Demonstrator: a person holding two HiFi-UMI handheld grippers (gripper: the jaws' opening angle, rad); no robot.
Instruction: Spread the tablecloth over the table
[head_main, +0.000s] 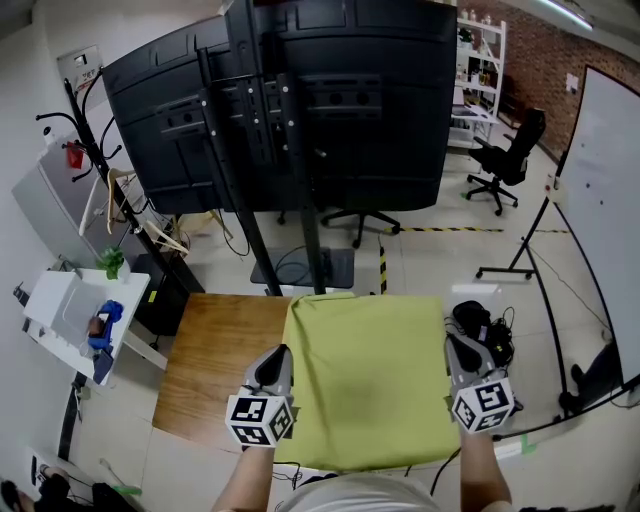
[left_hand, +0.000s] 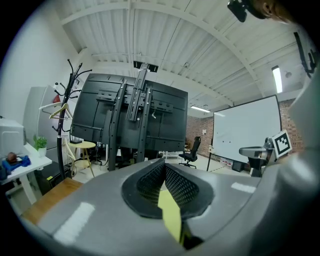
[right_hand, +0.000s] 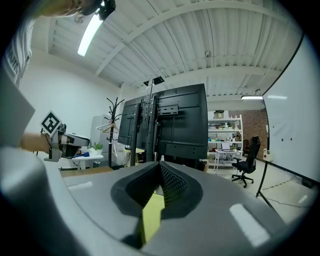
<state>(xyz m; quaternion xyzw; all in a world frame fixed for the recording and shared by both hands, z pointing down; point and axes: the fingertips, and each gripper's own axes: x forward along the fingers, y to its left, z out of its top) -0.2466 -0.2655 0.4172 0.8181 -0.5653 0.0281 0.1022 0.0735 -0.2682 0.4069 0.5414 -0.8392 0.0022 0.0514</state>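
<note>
A yellow-green tablecloth (head_main: 370, 380) lies flat over the right part of the wooden table (head_main: 220, 360); the left strip of the wood is bare. My left gripper (head_main: 278, 357) is shut on the cloth's left edge near the front. My right gripper (head_main: 455, 345) is shut on the right edge at about the same depth. In the left gripper view a strip of yellow cloth (left_hand: 171, 212) is pinched between the closed jaws of the left gripper (left_hand: 163, 170). The right gripper view shows the same: cloth (right_hand: 151, 215) caught in the right gripper (right_hand: 160, 172).
Large black panels on a stand (head_main: 300, 100) rise just behind the table. A white side table (head_main: 70, 310) with blue items and a coat rack (head_main: 95, 160) stand at the left. To the right are a whiteboard (head_main: 605, 190), an office chair (head_main: 510, 155) and cables on the floor (head_main: 480, 325).
</note>
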